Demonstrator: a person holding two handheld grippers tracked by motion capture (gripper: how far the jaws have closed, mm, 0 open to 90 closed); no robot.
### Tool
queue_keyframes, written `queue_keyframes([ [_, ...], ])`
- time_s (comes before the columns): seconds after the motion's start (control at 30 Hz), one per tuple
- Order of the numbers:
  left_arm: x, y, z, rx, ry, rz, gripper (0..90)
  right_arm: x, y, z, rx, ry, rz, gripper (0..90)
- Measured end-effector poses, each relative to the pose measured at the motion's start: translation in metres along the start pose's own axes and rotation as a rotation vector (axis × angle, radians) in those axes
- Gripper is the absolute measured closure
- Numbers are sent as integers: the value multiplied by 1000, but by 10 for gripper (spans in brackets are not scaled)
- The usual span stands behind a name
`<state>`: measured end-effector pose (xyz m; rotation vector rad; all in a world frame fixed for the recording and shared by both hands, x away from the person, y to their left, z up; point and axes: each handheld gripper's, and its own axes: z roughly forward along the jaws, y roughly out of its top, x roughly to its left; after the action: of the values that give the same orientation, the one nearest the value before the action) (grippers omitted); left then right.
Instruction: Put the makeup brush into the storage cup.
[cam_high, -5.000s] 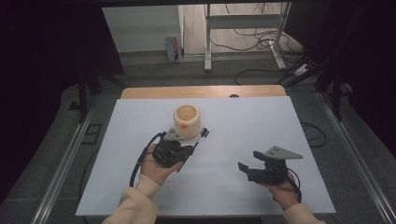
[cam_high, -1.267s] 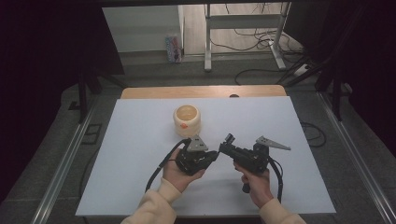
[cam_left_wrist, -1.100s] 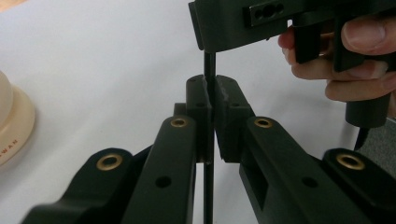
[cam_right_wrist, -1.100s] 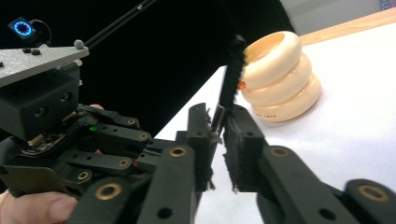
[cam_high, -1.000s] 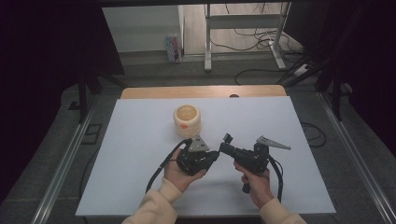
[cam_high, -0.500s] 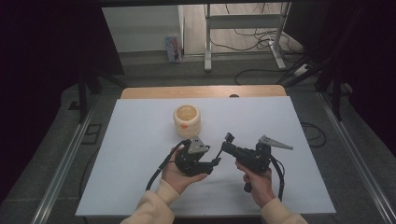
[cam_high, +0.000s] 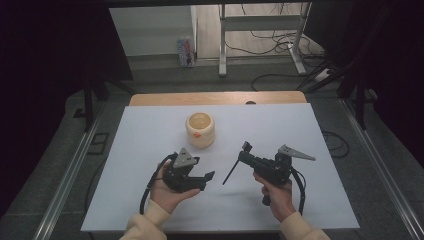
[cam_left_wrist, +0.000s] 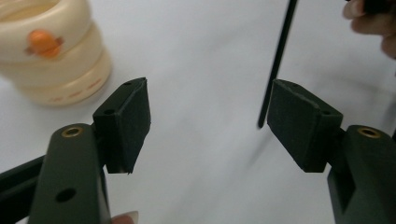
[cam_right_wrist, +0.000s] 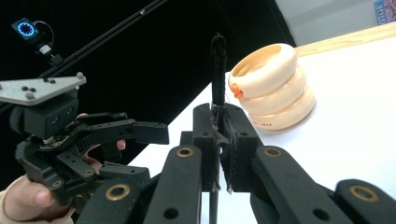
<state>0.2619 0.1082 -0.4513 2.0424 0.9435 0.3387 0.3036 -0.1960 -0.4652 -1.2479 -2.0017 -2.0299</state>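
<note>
A thin black rod (cam_high: 230, 172) is clamped in my right gripper (cam_high: 243, 155), which is shut on it; the rod slants down towards the white table sheet (cam_high: 140, 150). The right gripper view has the rod (cam_right_wrist: 217, 60) standing up from between the pressed pads. My left gripper (cam_high: 205, 179) is to the left of the rod and apart from it. Its jaws have just been opening and stand open with nothing between the pads (cam_left_wrist: 128, 122); the rod (cam_left_wrist: 277, 60) lies beyond them. A cream ringed cup (cam_high: 200, 129) with an orange dot stands behind both grippers.
A wooden board (cam_high: 220, 98) runs along the table's far edge. Metal rails flank the table, and cables and a metal stand sit on the floor beyond. The cup (cam_right_wrist: 271, 88) is close to the right gripper's front, and the left gripper (cam_right_wrist: 140, 149) is off to its left.
My left gripper has opened, let go of the rod and drawn away to the left. The right gripper has stayed in place, still clamped on the rod.
</note>
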Motion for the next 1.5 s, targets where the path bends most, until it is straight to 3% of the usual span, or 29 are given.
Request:
queue_keyframes([
  [0.2,14,-17,-15,4,37,-7,280,0,2,-2,-8,4,-5,838],
  [0.43,33,-39,-37,4,86,-44,261,1,3,-5,-17,7,-15,838],
  [0.6,52,-63,-57,13,131,-93,250,1,5,-8,-23,9,-14,838],
  [0.77,57,-76,-66,20,150,-87,242,1,6,-9,-27,8,-19,838],
  [0.9,59,-84,-67,40,150,-84,236,0,6,-8,-27,8,-17,838],
  [1.23,58,-84,-56,70,129,-63,229,4,9,-7,-23,9,-40,838],
  [1.5,63,-85,-58,64,135,-73,223,6,22,-3,-53,13,-40,838],
])
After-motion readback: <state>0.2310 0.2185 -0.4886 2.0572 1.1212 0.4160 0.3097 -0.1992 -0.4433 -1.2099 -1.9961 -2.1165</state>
